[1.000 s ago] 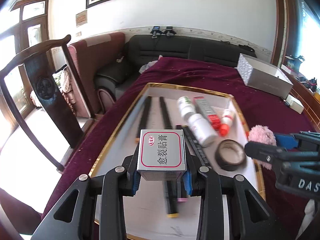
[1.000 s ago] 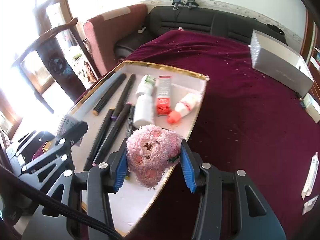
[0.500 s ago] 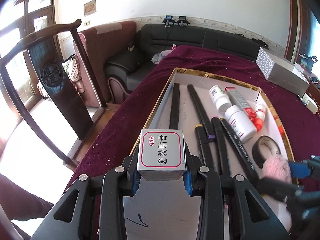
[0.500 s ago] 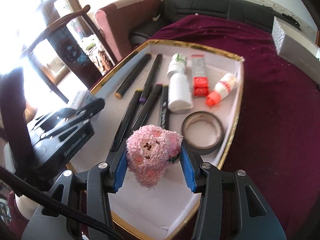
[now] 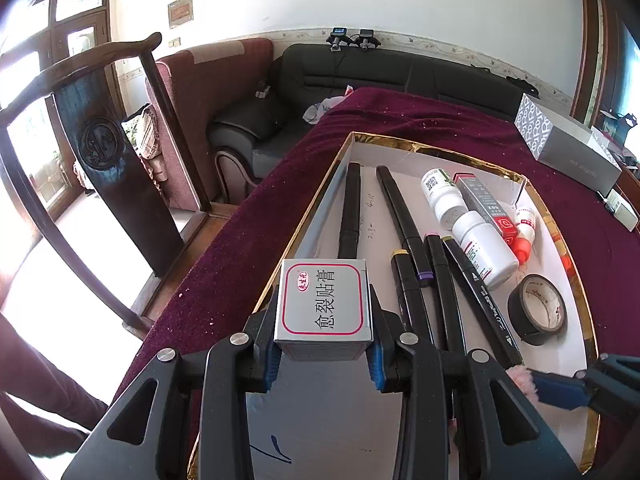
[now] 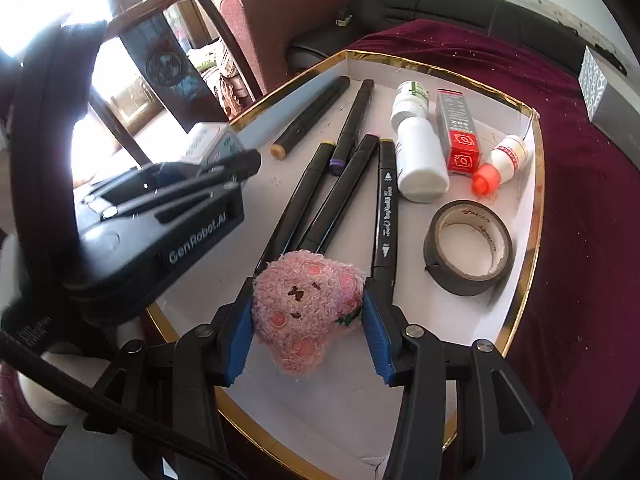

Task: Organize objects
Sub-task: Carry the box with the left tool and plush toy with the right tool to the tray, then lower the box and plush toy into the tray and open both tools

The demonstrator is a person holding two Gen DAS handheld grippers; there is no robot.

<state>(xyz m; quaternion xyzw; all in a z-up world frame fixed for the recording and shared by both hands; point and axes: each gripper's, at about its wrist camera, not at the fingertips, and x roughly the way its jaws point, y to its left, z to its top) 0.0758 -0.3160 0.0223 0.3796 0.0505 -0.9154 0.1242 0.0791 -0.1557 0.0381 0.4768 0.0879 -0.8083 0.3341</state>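
Both tools hover over the gold-rimmed tray (image 6: 534, 184), probably to deposit loads: left tool (image 5: 324, 354) pinching the silver box (image 5: 325, 306), right tool (image 6: 308, 320) squeezing the pink plush (image 6: 306, 308).

Silver box (image 5: 325, 307): glossy card, smooth, faint sheen on the printed face.
Pink toy (image 6: 307, 309): fuzzy plush cloth, matt.
Tray (image 5: 591, 332): matt white card floor, shiny gold foil rim.
Markers (image 6: 345, 196): smooth black plastic, semi-gloss.
Tape roll (image 6: 468, 249): matt black outside, paper-like pale core.
Tablecloth (image 6: 588, 216) around tray: deep red velvet-like cloth, napped, flecked with lint.
Gripper pads (image 6: 376, 334): blue, rubbery-looking.
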